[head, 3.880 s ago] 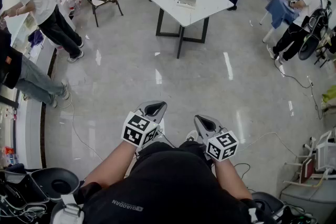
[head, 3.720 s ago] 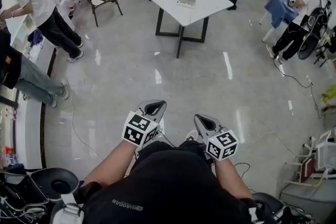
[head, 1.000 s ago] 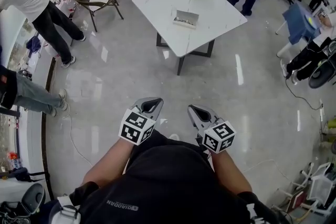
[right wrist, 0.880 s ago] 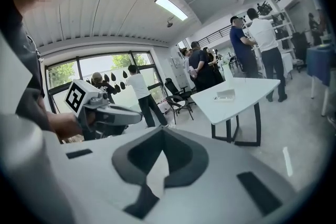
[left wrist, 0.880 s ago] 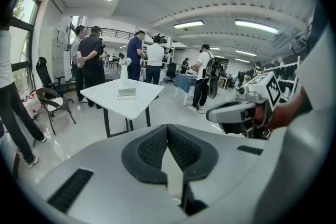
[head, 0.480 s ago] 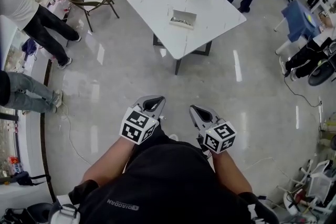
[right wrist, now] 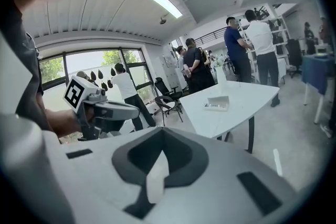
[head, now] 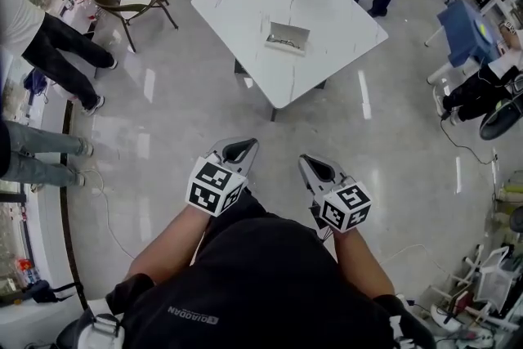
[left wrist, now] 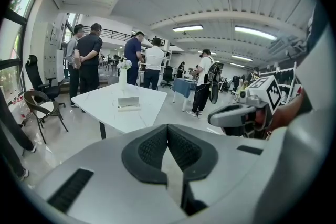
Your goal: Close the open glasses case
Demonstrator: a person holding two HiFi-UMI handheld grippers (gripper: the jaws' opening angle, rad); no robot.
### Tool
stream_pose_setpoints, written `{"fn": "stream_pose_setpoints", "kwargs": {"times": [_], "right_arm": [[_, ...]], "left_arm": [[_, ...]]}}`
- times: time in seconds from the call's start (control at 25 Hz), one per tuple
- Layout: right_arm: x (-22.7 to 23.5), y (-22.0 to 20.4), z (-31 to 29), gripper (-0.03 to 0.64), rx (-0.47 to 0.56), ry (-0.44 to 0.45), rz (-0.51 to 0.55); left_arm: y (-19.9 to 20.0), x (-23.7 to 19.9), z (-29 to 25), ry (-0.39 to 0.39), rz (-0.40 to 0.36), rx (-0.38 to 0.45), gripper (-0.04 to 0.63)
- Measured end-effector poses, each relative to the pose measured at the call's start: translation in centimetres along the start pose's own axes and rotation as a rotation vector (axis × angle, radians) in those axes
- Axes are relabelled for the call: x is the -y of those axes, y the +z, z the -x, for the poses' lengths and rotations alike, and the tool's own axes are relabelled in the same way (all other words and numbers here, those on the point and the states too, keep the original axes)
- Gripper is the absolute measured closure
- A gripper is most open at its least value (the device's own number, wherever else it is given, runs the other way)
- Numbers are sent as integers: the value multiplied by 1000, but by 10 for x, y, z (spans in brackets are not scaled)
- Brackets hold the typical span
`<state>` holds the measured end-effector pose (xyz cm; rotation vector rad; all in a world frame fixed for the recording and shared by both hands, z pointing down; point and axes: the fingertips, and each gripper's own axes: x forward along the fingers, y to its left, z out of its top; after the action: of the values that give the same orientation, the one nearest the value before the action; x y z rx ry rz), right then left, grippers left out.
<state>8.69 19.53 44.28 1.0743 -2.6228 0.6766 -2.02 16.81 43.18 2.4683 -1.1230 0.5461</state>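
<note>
As the person walks forward, the one white table [head: 245, 4] sits nearer than a moment ago, so the approach is under way and no closing has begun. Two tongs, left gripper [head: 239, 149] and right gripper [head: 315, 168], are clenched empty, well short of it. One open glasses case [head: 288, 38] lies mid-tabletop, untouched.
</note>
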Motion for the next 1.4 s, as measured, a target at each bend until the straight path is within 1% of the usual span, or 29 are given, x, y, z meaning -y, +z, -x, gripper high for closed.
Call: {"fn": "stream_pose_setpoints", "kwargs": {"times": [0.16,0.4,0.6,0.8,0.96,1.08,1.28,1.4], "right_arm": [[8,23,-31,615,9,-30,-2],[21,54,-81,615,23,-92,-12],[24,78,-126,615,34,-128,-7],[31,91,-155,615,26,-175,-21],[42,93,-163,615,9,-210,-32],[57,95,-165,615,19,-235,-37],[70,89,-164,615,8,-241,-46],[85,91,-168,615,3,-224,-51]], "left_arm": [[21,-35,-14,-28,-9,1,592],[56,-86,-32,-94,-50,18,592],[68,-133,-42,-130,-60,7,592],[76,-163,-58,-177,-99,-20,592],[83,-171,-74,-216,-102,-20,592],[86,-171,-90,-241,-107,-14,592],[87,-165,-108,-259,-106,-24,592],[92,-167,-118,-239,-103,-27,592]]}}
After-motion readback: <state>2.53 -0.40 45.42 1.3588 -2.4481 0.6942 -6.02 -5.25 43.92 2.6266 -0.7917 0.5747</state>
